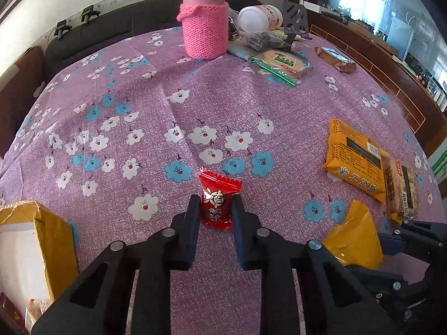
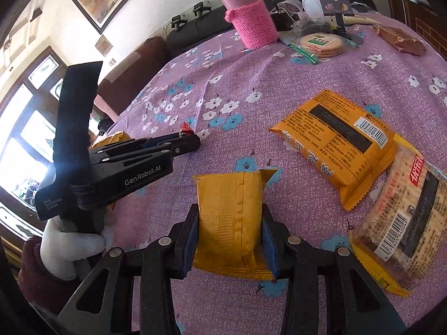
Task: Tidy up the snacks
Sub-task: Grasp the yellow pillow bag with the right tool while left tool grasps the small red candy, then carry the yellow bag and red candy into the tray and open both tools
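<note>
Cardboard from an opened box is seen at the left table edge, its contents hardly visible. A red candy is clamped between the fingers of the left gripper, low over the flowered tablecloth. A small yellow packet is pinched firmly by the right gripper. Just to its right, an orange biscuit pack is overlapped by a cracker pack. Farther back, a pink knitted bottle, round crackers and a brown bar are spotted.
</note>
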The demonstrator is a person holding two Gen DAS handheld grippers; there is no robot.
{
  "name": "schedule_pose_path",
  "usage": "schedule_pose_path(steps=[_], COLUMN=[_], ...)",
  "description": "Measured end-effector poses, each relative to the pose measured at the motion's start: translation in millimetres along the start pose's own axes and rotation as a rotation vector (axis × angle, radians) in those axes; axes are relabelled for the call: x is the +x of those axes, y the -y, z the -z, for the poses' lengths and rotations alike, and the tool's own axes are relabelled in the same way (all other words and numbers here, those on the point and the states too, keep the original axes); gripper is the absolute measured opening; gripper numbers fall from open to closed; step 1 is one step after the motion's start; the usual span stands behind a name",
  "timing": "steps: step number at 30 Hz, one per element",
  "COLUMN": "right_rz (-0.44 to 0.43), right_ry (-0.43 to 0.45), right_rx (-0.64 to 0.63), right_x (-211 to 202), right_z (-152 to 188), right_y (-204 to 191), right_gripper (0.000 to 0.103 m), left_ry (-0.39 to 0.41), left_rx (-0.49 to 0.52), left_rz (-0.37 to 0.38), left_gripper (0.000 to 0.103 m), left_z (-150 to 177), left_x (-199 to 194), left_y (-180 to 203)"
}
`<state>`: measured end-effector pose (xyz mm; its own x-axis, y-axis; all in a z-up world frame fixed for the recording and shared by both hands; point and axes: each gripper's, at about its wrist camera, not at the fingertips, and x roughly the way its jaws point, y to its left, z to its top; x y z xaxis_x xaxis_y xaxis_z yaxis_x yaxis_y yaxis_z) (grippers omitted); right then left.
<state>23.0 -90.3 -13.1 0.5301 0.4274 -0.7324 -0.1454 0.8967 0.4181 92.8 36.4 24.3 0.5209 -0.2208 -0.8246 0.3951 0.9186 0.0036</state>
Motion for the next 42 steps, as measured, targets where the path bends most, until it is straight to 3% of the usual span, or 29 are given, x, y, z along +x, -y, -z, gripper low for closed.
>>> schedule_pose_path(steps=[5, 10, 18, 22, 31, 36, 40, 42], right_rz=[0.000, -0.053, -0.100, -0.087, -0.169, -0.170, -0.128, -0.106], right_ry=[0.020, 0.045, 0.114, 0.110, 0.012, -0.079, -0.139, -0.149], right_rx=[-0.007, -0.011, -0.103, -0.124, -0.234, -0.267, -0.254, -0.253], right_x=[-2.7, -10.6, -21.8, -22.3, -2.5, 46.4, 93.8, 112.6], right_z=[0.5, 1.2, 10.1, 12.0, 5.9, -4.8, -13.8, -18.0], right_y=[-0.8, -3.9, -33.0, -57.1, -169.1, -225.5, -247.7, -254.8], right_gripper=[0.041, 0.041, 0.041, 0.041, 0.041, 0.040, 0.040, 0.041], left_ry=[0.051, 0.125, 0.276, 0.317, 0.281, 0.238, 0.209, 0.197], left_rx=[-0.034, -0.071, -0.274, -0.373, -0.525, -0.605, -0.665, -0.700], left_rz=[-0.004, 0.003, -0.034, -0.110, -0.149, -0.146, -0.154, -0.118], left_gripper=[0.018, 0.019, 0.019, 0.019, 0.019, 0.019, 0.020, 0.023], left_z=[0.2, 17.9, 91.7, 129.3, 168.2, 169.8, 166.7, 168.0], left_x=[-20.1, -67.5, -179.6, -210.3, -193.6, -174.5, -159.2, -155.7], left_y=[1.4, -1.1, -62.6, -103.4, -167.4, -201.1, -226.3, -234.3])
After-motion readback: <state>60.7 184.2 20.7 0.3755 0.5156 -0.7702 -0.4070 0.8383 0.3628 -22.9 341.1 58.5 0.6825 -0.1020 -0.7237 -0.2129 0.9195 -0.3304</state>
